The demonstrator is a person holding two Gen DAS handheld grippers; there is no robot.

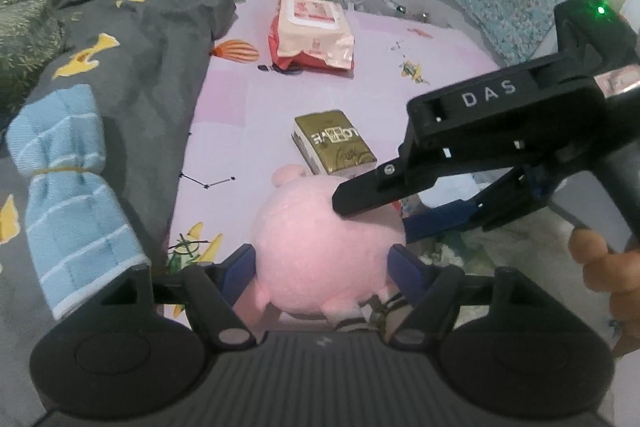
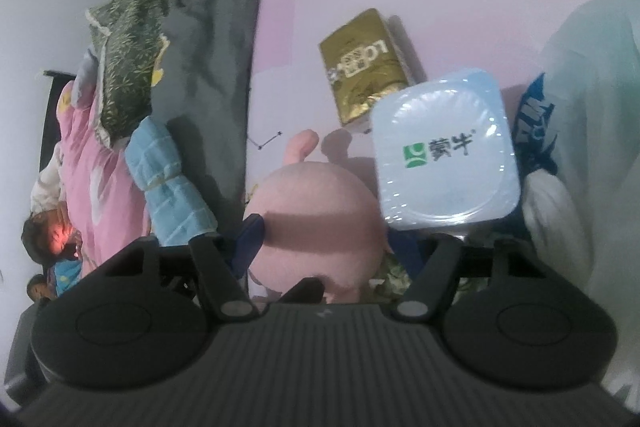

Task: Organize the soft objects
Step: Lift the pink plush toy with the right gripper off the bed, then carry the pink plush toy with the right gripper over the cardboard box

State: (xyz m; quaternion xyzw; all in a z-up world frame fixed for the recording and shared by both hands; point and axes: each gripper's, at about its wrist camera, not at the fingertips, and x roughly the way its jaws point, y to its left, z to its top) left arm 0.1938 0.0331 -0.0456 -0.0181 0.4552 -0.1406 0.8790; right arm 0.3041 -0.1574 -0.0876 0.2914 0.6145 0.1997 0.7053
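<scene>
on the far left of your left gripper [image 1: 322, 267] a rolled light blue towel [image 1: 68, 195], cinched round its middle by a band, lies on the dark grey quilt [image 1: 136, 43], off to the side of the left finger. between the two blue-padded fingers [image 1: 240, 267] sits the pink plush toy [image 1: 324, 251]: its round body fills the gap, and both pads appear to lie against its flanks, though you cannot tell how hard they press. the jaws stand at a middling width around it. ahead of this gripper, past the plush, a gold tissue pack [image 1: 334, 143] lies on the pink bedsheet [image 1: 248, 115], and farther ahead still a pink wipes pack [image 1: 314, 33]. to the right, your right gripper [image 1: 372, 215] reaches in from the side, its upper black finger resting on top of the plush, the lower blue-padded one beside the toy's right flank; your hand [image 1: 608, 267] wraps its handle at the edge.

from the right gripper's [image 2: 324, 247] own camera, the blue towel [image 2: 168, 179] is again to the left, on the grey quilt [image 2: 208, 27]. the pink plush toy [image 2: 316, 223] fills the space between the fingers, the left blue pad [image 2: 250, 239] against its side; the right finger is largely hidden, so you cannot tell whether this grip is firm. ahead lies the gold tissue pack [image 2: 364, 67]. just right of the plush, beside the right finger, stands a pale blue square tub [image 2: 444, 147] with a green logo on its lid, and beyond it a white plastic bag [image 2: 580, 107] with blue print.
</scene>
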